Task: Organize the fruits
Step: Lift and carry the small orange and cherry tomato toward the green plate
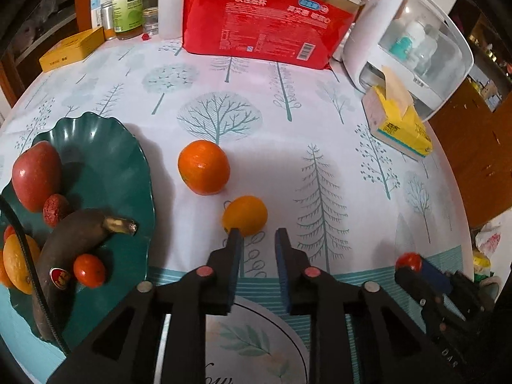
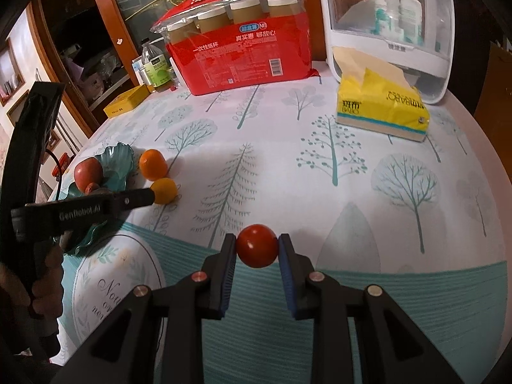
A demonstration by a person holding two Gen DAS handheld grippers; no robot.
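- Fruits lie in two groups: some already on the green plate [image 1: 96, 147] at the far left of the tablecloth [image 1: 288, 166], others loose on the cloth to its right.
- On that plate you have a red apple [image 1: 36, 176], a small dark-red wrinkled fruit [image 1: 55, 209] touching it, a browned banana [image 1: 68, 249] with a sticker, a small red tomato [image 1: 89, 270] against the banana, and an orange fruit [image 1: 17, 264] at the plate's near edge, partly behind a black cable.
- Just right of the plate sits a large orange [image 1: 204, 167] on the cloth, apart from the rim.
- Near it, closer to you, lies a smaller yellow-orange citrus [image 1: 245, 215].
- Your left gripper [image 1: 258, 235] points at that citrus with its jaws spread and nothing between them; the left fingertip overlaps the fruit's near edge, but you cannot tell whether it touches.
- Further right, your right gripper [image 2: 257, 244] is clenched on a second red tomato [image 2: 257, 245], both blue pads pressed to its sides, above the striped teal band of the cloth.
- At the back stand a red pack of paper cups [image 2: 240, 60], a white storage box [image 2: 388, 22] and, in front of it, a yellow tissue pack [image 2: 380, 108].
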